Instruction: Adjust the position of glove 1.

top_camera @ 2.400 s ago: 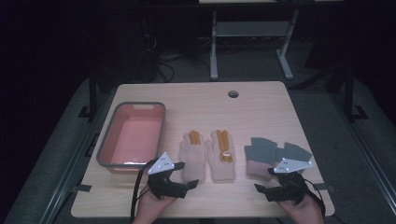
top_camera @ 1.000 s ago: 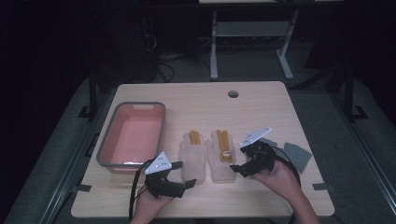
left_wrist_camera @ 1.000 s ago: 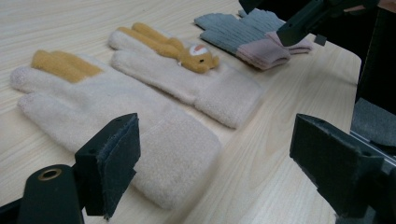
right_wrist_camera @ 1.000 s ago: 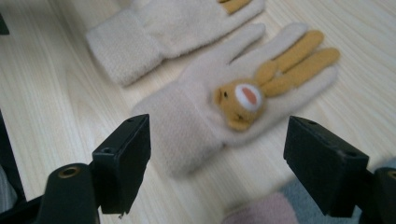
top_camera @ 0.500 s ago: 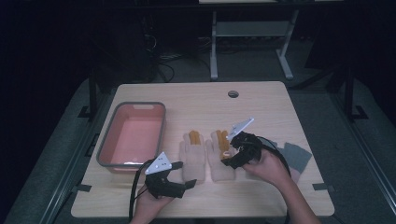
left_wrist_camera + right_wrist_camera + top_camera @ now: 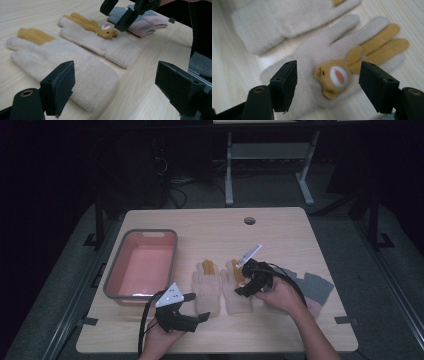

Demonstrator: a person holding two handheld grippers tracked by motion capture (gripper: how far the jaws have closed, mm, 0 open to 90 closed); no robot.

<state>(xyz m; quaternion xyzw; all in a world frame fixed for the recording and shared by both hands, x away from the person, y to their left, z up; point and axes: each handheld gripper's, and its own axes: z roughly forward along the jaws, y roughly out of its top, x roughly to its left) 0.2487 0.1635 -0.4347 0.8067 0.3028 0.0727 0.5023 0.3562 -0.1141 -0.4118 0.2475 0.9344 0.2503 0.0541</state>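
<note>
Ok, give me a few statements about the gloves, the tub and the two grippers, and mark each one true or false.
1. The right gripper hangs over the right-hand glove. True.
2. The right gripper is shut on the animal face sewn on that glove. False: its jaws have just been closing, but they stand open either side of the face, not pressing it.
3. The pink tub has a glove in it. False: both cream gloves lie on the table, to the right of the tub.
4. The left gripper is open. True: nothing is between its jaws.
5. The folded grey and pink items lie left of the tub. False: they lie at the table's right side.
</note>
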